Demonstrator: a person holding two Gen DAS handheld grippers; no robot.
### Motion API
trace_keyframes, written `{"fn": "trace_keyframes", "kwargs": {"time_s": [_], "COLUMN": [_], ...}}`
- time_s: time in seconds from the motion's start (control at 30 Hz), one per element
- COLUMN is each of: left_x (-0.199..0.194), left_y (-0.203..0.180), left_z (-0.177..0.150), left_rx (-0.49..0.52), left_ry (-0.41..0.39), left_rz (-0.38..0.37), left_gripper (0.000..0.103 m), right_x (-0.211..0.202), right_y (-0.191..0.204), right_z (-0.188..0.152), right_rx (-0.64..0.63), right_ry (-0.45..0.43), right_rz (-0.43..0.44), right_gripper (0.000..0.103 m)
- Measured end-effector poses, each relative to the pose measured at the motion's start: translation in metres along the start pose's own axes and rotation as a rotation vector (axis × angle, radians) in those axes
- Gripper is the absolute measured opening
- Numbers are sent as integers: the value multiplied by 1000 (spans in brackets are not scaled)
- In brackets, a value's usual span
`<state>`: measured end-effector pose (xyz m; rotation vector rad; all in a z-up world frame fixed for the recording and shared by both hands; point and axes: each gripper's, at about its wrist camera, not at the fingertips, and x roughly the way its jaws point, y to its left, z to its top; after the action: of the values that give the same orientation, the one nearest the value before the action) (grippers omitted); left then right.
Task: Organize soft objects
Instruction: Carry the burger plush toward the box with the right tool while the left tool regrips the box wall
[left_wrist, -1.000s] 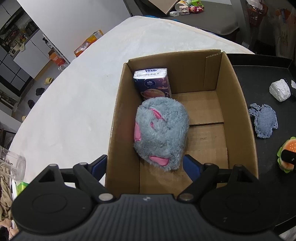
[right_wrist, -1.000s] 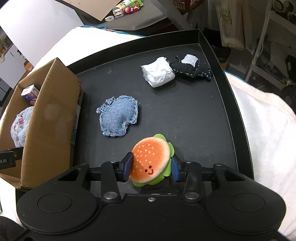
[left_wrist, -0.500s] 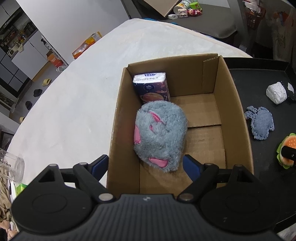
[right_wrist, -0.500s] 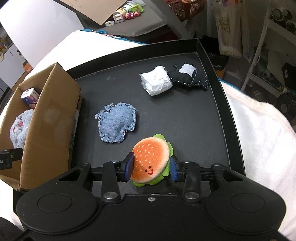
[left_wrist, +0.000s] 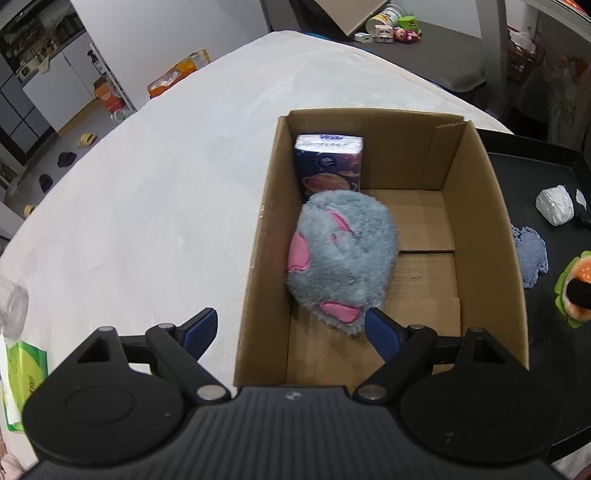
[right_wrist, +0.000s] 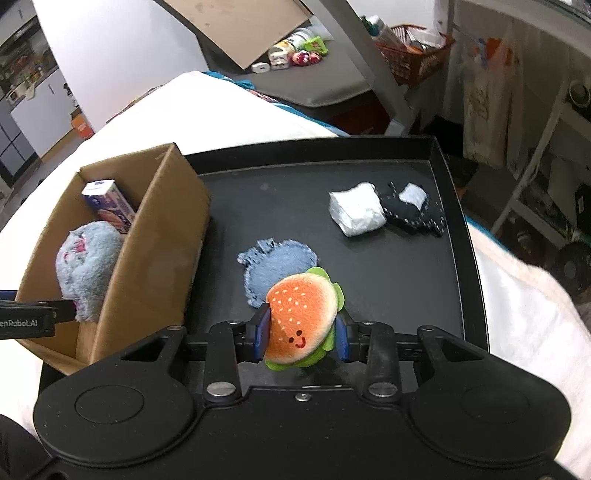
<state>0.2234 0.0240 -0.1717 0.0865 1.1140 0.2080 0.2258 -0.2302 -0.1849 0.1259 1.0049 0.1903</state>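
the right claw (right_wrist: 301, 334), its jaws just closing, pinches the burger plush (right_wrist: 301, 317) clear of the black tray (right_wrist: 454, 295), apparently bound for the cardboard box (right_wrist: 162, 236), where the left claw (left_wrist: 291, 332) waits wide and empty over the grey plush (left_wrist: 343, 254).

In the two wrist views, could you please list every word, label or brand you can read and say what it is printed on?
"Vinda", partly legible, on top of the tissue pack in the cardboard box.
"enRobot.AI", cut off at the frame edge, on the left gripper seen from the right wrist.
Print on the green packet and the far clutter: too blurred to read.
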Motion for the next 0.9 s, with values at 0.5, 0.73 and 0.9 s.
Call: {"fn": "trace_keyframes", "kwargs": {"time_s": [0.5, 0.73, 0.9], "left_x": [0, 1, 0], "left_y": [13, 23, 30], "left_z": [-5, -10, -11], "left_rx": [-54, -97, -114], "left_ry": [-36, -55, -69], "left_rz": [-96, -147, -180], "left_gripper": [86, 81, 68], "right_x": [-19, -25, -28], "right_y": [39, 61, 79], "right_z": [27, 38, 48], "right_rx": [-141, -219, -269], "right_ry": [-63, -87, -99], "right_rz": [-26, -39, -22], "right_gripper": [34, 34, 34]}}
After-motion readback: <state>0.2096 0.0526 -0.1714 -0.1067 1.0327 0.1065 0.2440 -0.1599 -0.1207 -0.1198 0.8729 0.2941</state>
